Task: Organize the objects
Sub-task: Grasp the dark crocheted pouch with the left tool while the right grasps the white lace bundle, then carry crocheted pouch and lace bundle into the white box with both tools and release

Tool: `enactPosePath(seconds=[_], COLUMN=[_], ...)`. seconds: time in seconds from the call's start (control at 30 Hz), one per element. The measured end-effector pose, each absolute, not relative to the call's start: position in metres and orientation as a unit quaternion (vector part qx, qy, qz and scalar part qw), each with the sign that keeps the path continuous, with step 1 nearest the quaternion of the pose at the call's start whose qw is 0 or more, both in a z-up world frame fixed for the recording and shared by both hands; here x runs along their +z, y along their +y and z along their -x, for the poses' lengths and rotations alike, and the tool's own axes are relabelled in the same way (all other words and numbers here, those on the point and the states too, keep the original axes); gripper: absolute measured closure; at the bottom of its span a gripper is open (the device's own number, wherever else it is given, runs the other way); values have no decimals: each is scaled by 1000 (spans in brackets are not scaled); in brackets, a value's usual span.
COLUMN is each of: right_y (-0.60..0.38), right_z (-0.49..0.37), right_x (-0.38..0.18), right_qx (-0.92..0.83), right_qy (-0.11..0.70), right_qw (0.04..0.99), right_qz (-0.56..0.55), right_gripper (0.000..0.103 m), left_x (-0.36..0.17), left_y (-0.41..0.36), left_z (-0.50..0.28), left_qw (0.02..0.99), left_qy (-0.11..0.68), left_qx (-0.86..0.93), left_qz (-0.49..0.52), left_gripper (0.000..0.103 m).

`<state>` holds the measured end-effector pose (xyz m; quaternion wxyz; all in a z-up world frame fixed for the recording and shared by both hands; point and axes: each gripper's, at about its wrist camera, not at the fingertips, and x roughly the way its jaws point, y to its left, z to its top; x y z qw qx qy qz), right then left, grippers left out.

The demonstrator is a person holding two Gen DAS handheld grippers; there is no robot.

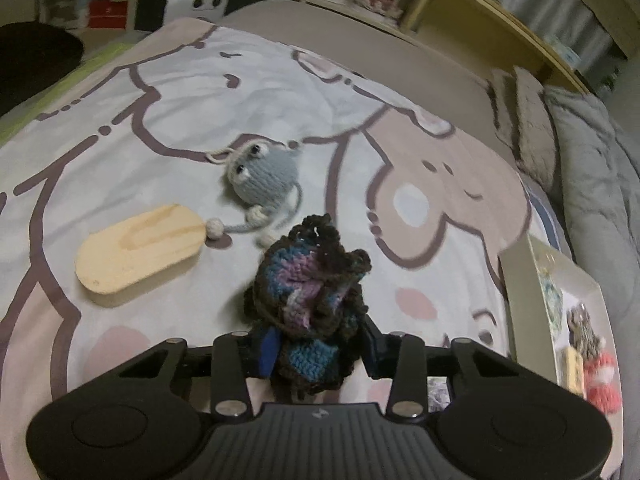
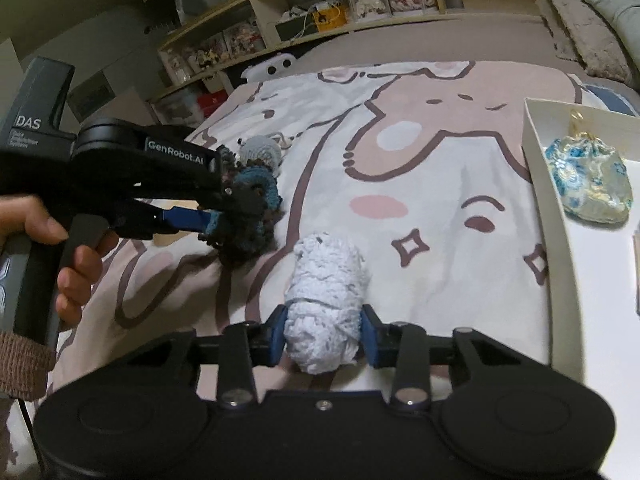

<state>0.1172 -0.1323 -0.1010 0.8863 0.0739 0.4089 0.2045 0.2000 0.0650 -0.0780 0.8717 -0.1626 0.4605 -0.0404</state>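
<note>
We had the left gripper (image 1: 318,354) clamped on a dark, ruffled crochet piece in brown, blue and purple yarn (image 1: 310,300), held above the cartoon-printed bedspread (image 1: 168,92), while the right gripper (image 2: 323,338) pinched a pale blue-white crocheted roll (image 2: 326,304) between its blue pads. Beyond the left gripper lay a grey knitted round toy with button eyes (image 1: 262,174) beside an oval pale wooden block (image 1: 140,254). At our right sat a shallow white cardboard box (image 2: 538,168) holding a blue-and-cream patterned drawstring pouch (image 2: 590,182).

Both hand-held grippers (image 1: 320,354) (image 2: 323,338) seemingly clamped
</note>
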Motion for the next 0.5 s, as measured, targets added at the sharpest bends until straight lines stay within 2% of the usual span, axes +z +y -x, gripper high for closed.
enactPosePath(seconds=[0.4,0.5], right_y=[-137,-138], right_z=[-91,-95], right_x=[-101,-103], right_qx=[202,203], right_qy=[466,471], right_qw=[859,855], right_qz=[-60,-77], right_gripper=[65,60], left_x=[-73,-78], left_y=[43,40], left_z=[-172,-169], left_qw=[863,859], left_qy=[481,490], left_qx=[-86,-83], left_qz=[133,126], left_gripper=[61,61])
